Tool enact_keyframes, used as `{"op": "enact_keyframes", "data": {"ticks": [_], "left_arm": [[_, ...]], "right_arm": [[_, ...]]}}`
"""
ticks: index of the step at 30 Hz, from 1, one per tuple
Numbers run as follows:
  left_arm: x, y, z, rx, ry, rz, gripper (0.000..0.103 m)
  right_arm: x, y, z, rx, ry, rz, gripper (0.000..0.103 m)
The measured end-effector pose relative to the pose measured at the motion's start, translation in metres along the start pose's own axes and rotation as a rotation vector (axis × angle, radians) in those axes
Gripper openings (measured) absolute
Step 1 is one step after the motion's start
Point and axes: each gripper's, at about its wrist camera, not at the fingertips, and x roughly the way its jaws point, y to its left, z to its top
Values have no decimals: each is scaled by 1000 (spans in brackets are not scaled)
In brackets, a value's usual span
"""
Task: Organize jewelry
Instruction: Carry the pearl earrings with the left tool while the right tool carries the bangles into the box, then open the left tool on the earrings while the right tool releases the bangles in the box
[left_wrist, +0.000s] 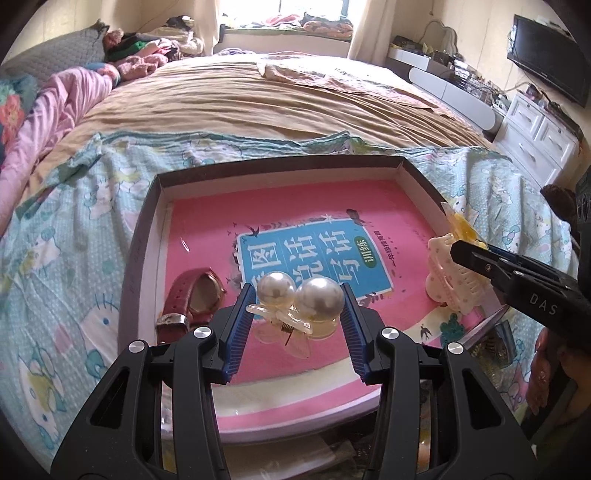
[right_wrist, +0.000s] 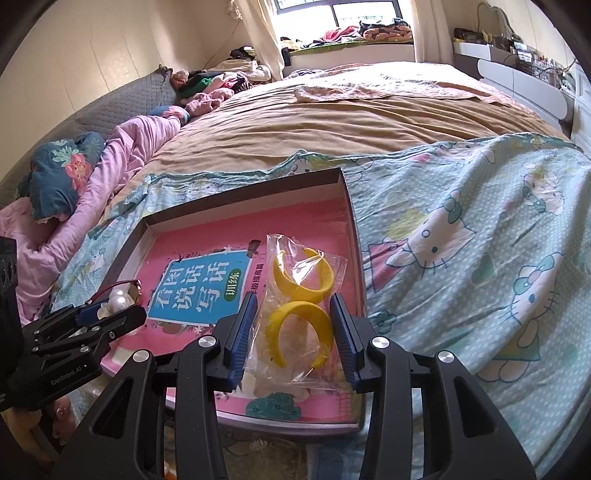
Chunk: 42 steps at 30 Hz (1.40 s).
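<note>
Mid-task: the left claw (left_wrist: 295, 295) clasped a clear hair clip with two large pearls (left_wrist: 297, 295) and the right claw (right_wrist: 293, 306) a clear bag of yellow bangles (right_wrist: 301, 306) over the shallow dark-rimmed cardboard tray (left_wrist: 147, 221), where a red-strapped wristwatch (left_wrist: 195, 299) and a cream claw clip (left_wrist: 447, 280) already lay, judged roughly half done.

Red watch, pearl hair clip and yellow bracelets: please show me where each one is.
Red watch (left_wrist: 192, 299), left wrist view, on its strap.
Pearl hair clip (left_wrist: 320, 295), left wrist view, on the right pearl.
Yellow bracelets (right_wrist: 301, 284), right wrist view, on the upper bracelet's band.
</note>
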Motion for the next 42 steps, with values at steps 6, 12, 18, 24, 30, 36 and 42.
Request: {"op": "enact_keyframes", "data": {"ticks": [6, 12, 18, 24, 30, 36, 42], "left_arm": [[0, 0, 2, -5, -12, -21, 38], [0, -3, 2, -8, -20, -49, 41], [-1, 0, 2, -14, -23, -64, 53], [-10, 4, 3, -37, -24, -76, 67], [-25, 6, 4, -54, -38, -87, 76], [-45, 4, 4, -52, -62, -98, 87], [-65, 0, 6, -48, -95, -104, 93]], "right_arm": [[2, -1, 1, 20, -2, -23, 41], [-3, -2, 2, 19, -12, -40, 42], [-16, 3, -1, 6, -31, -51, 56], [-33, 9, -3, 5, -57, -51, 78], [-53, 14, 0, 0, -100, -48, 87], [-69, 19, 1, -9, -121, -37, 87], [-85, 25, 2, -24, -143, -32, 87]]}}
